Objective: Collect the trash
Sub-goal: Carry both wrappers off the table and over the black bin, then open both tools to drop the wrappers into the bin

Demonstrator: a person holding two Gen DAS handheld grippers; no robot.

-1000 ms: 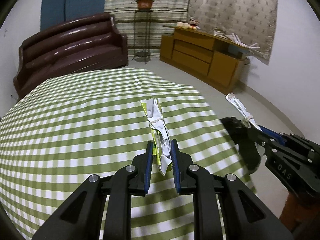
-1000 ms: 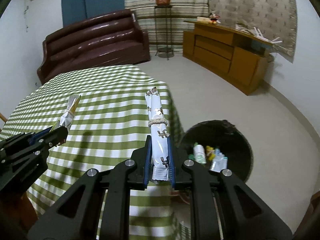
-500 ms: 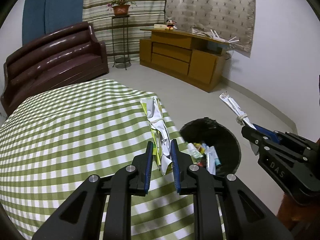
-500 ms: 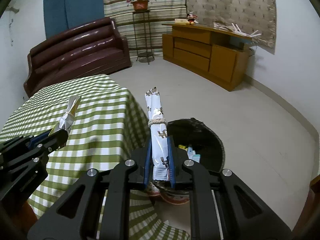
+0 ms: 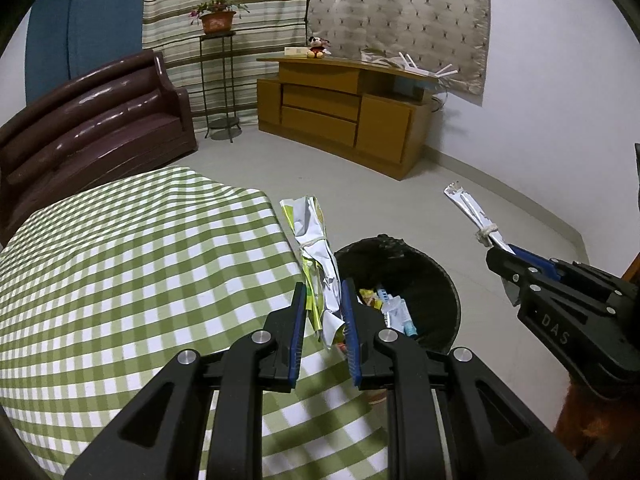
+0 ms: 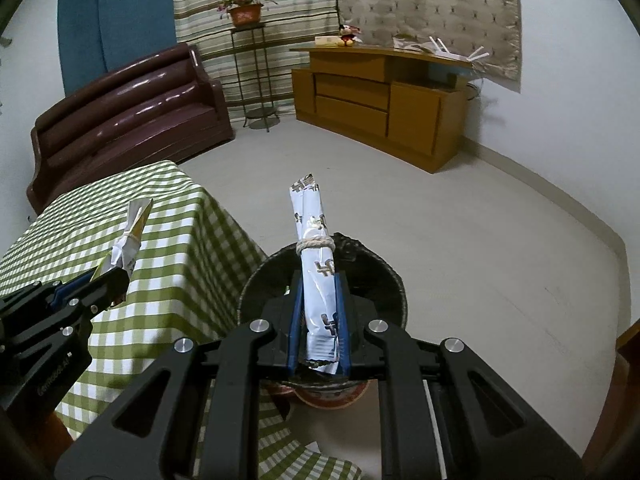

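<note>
Right gripper (image 6: 318, 316) clamps tied white wrapper (image 6: 316, 264), long axis toward 12 o'clock, directly over black bin (image 6: 384, 280); nearer arm. Left gripper (image 5: 323, 312) clamps crumpled yellow-green wrapper (image 5: 316, 256), bin at its 2 o'clock. Right gripper's body reads "DAS"

Black angular grippers, blue-lined fingers (image 5: 298, 316), silver screws, white "DAS" marking.

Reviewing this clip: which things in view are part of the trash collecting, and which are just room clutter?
Job: yellow-green wrapper in left gripper; white wrapper in right gripper; black trash bin holding litter.

Bystanders: checked tablecloth, brown sofa, wooden cabinet, potted plant.
</note>
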